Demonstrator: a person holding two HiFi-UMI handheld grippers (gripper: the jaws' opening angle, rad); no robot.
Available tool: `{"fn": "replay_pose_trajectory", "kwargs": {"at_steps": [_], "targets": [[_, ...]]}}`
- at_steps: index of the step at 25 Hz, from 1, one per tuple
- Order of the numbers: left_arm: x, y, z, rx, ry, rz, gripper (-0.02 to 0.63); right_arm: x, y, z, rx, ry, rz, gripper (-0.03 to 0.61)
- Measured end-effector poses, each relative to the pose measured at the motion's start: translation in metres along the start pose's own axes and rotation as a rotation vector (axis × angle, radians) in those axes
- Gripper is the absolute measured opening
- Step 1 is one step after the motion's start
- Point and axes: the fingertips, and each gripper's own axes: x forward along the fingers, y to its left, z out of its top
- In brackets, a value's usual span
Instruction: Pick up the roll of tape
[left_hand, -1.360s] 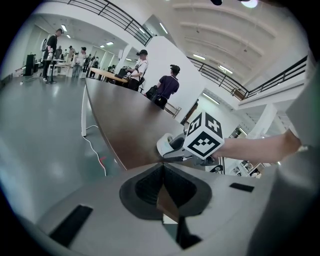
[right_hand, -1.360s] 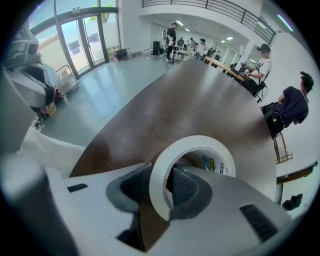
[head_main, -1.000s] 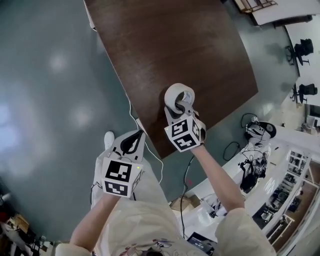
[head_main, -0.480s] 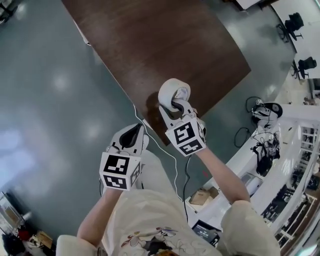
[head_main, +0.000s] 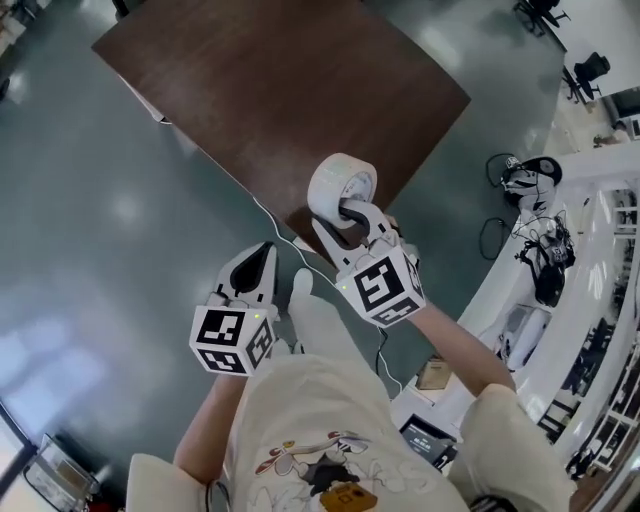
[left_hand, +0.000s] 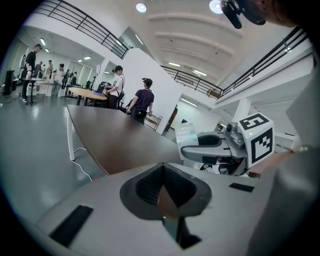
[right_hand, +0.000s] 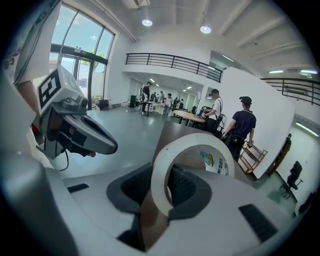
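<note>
Tape roll (head_main: 343, 183) up in air, over near edge of brown desk (head_main: 280, 90), not touching it. Right tool (head_main: 352, 213) clenched on roll's wall: one jaw inside hole, other jaw outside. Roll stands on edge. Left tool (head_main: 264, 250) near, down and left of roll, over grey floor (head_main: 90, 200). Its jaws pressed together, nothing between them.
</note>
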Motion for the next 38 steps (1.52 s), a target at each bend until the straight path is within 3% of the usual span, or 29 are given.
{"fn": "replay_pose_trajectory", "kwargs": {"at_steps": [10,17,22,33,38], "targets": [[-0.035,-0.023,0.028,0.062,-0.033,-0.073,0.006,-0.067,0.007,0.030,0.098,-0.092,-0.108,0.095],[-0.058,-0.046,0.059,0.021,-0.090,-0.117,0.006,-0.118,0.000,0.038,0.167,-0.188,-0.222,0.094],[-0.063,-0.060,0.080,0.050,-0.135,-0.142,0.006,-0.145,-0.005,0.034,0.208,-0.223,-0.287,0.094],[-0.047,-0.082,0.079,0.114,-0.103,-0.190,0.006,-0.167,-0.004,0.011,0.329,-0.226,-0.326,0.094],[-0.036,-0.082,0.084,0.133,-0.098,-0.203,0.006,-0.164,-0.015,0.010,0.337,-0.230,-0.339,0.094]]}}
